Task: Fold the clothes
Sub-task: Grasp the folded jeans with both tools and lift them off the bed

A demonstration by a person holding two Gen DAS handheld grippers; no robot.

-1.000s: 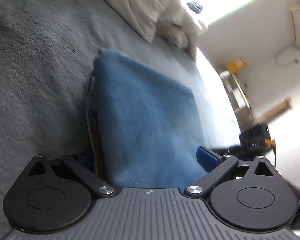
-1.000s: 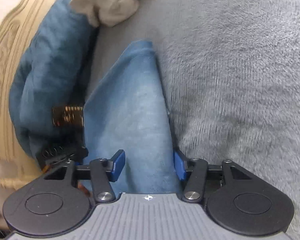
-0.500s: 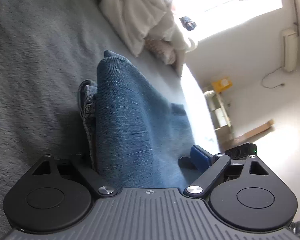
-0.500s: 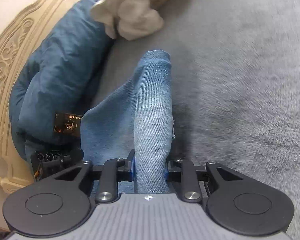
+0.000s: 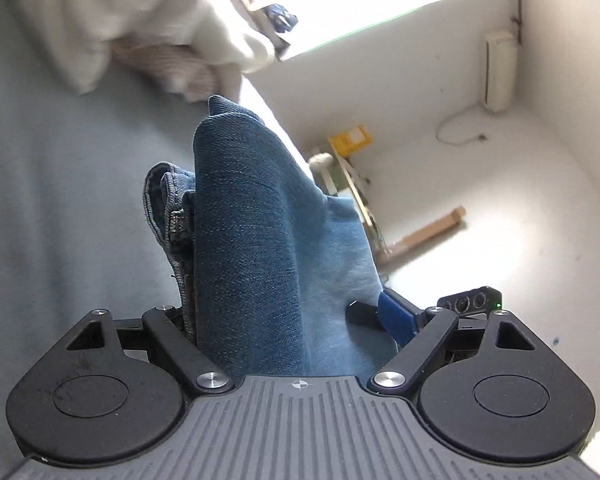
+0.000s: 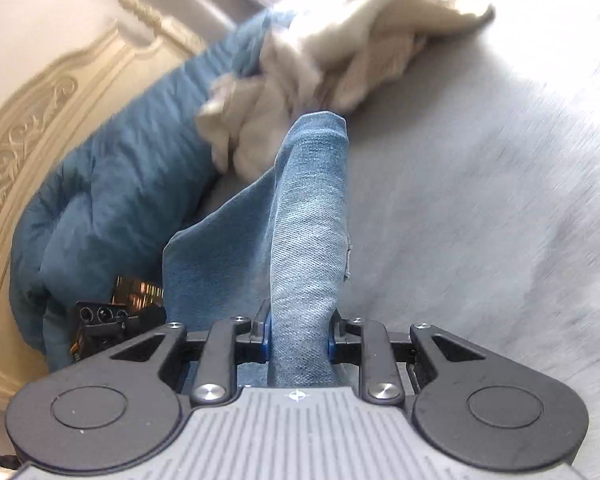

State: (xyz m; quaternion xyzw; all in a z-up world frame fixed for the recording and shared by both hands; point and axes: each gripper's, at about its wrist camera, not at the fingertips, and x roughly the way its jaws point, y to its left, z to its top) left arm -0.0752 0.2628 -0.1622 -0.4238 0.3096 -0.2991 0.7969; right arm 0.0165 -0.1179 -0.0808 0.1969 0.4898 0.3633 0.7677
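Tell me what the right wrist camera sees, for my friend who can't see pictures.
The right gripper is shut on a bunched fold of blue jeans, holding it up over a grey fuzzy blanket. Behind are a pile of white clothes, a dark blue quilt and a carved cream headboard.

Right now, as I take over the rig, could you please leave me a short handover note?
Left gripper: its fingers stand wide, with the folded blue denim jeans bunched between them; grip unclear.
Right gripper: shut on the jeans' paler end.
The jeans hang lifted over the grey fleece bed cover; a crumpled white garment pile lies beyond, unfolded.
Done: the jeans look folded.
Left: set them down, probably fold the white pile.
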